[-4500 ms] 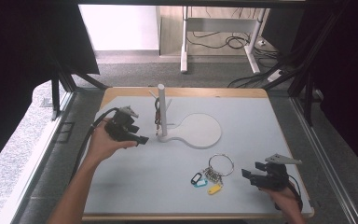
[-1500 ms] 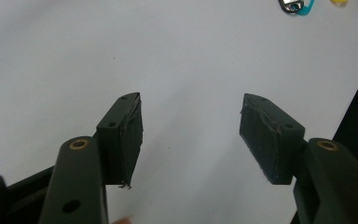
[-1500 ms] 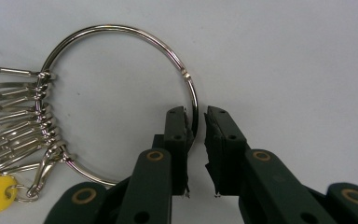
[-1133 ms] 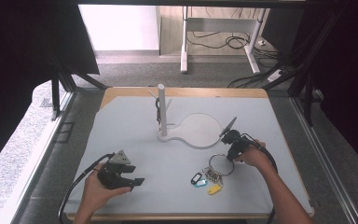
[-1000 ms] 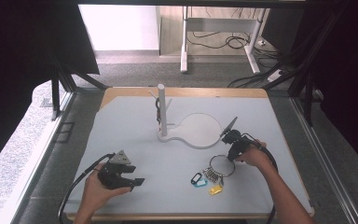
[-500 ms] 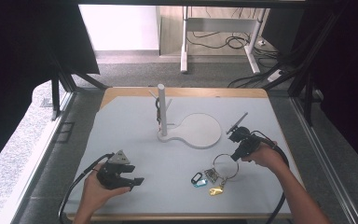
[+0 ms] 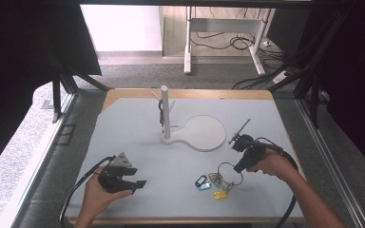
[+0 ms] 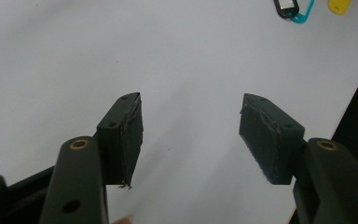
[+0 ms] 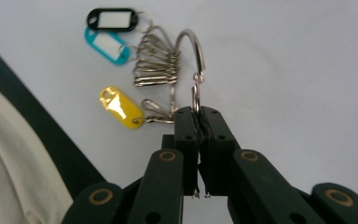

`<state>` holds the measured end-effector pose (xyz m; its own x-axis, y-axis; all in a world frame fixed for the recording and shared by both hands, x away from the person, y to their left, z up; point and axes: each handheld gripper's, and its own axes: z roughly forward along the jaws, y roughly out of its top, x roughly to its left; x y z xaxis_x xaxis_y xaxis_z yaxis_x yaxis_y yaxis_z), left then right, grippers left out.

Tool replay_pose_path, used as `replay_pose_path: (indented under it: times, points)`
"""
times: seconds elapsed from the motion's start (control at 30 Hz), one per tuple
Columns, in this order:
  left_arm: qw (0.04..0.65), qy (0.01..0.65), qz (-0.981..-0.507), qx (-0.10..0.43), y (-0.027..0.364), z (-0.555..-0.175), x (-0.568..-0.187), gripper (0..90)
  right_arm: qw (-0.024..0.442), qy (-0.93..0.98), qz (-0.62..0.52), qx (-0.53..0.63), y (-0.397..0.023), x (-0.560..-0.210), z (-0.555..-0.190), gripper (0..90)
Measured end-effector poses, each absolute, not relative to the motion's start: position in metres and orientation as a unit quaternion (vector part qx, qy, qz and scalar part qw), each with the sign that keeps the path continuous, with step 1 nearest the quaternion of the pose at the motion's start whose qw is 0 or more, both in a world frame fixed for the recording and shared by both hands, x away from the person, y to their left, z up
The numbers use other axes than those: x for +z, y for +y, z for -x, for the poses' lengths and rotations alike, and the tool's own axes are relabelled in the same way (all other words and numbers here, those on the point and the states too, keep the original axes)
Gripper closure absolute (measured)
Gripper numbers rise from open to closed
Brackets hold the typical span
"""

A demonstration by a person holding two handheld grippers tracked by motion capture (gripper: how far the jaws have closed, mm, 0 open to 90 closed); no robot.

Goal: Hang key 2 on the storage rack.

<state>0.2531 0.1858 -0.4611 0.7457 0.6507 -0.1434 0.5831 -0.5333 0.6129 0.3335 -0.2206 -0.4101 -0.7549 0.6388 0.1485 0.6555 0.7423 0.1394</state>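
Observation:
A large metal key ring [image 7: 226, 168] carries several keys [image 9: 154, 63], a black tag [image 9: 112, 19], a teal tag [image 9: 105, 45] and a yellow tag [image 9: 120, 107]. My right gripper [image 9: 196, 114] is shut on a small ring link at the big ring's edge, and the bunch hangs away from the jaws. In the high view my right gripper [image 7: 239, 166] tilts down at the ring, with the tags [image 7: 203, 183] trailing on the white mat. My left gripper [image 7: 139, 184] rests near the front left, open [image 8: 191, 121], with nothing between its pads.
A white stand with an upright post [image 7: 165, 111], side pegs and a round flat base [image 7: 203, 133] sits at the table's middle back; something dark hangs on one peg. The table's front edge [image 7: 185, 220] lies close below both hands. Cables trail from each gripper.
My right gripper has moved right and up a little with the ring in its jaws; the ring now stands up from the mat. The left gripper has kept still.

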Motion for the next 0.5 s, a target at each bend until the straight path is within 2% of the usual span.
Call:
replay_pose_path:
  times: [0.2, 0.5]
  points:
    - [0.336, 0.359, -0.869, 0.051, 0.189, -0.253, -0.461, 40.1, 0.057, -0.935, 0.341, -0.077, -0.214, -0.424, -0.333, 86.5]
    - [0.348, 0.377, -0.857, 0.052, 0.198, -0.253, -0.460, 40.8, 0.056, -0.933, 0.347, -0.078, -0.212, -0.415, -0.338, 86.9]
